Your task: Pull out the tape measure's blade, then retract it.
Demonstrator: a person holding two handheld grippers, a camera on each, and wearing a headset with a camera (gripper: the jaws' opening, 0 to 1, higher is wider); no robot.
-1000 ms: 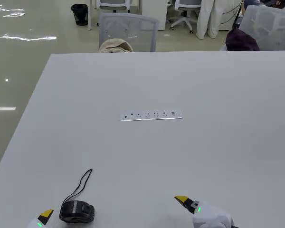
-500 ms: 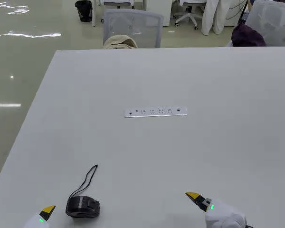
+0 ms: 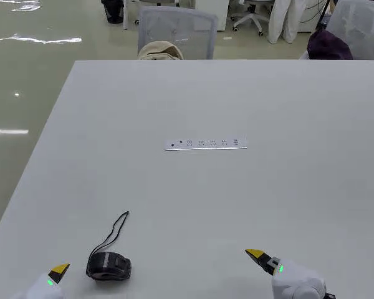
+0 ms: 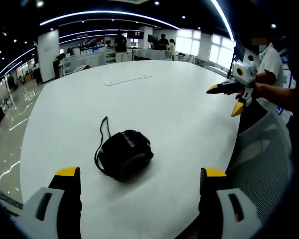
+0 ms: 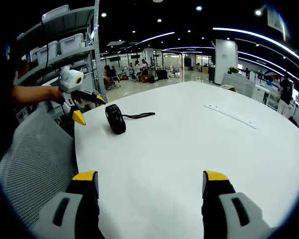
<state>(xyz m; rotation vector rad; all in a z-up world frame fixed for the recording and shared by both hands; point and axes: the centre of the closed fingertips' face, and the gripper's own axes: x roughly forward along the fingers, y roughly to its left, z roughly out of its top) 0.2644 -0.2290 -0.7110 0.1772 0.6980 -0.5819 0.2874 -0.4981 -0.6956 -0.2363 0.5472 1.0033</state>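
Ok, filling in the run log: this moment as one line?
stage: pre-grasp | tape measure: on table, blade in, untouched | left gripper: open, near it | right gripper: open, empty

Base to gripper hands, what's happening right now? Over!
Left gripper open, right gripper open, both holding nothing. Tape measure on table, untouched, blade in. Power strip far off, no obstacle.
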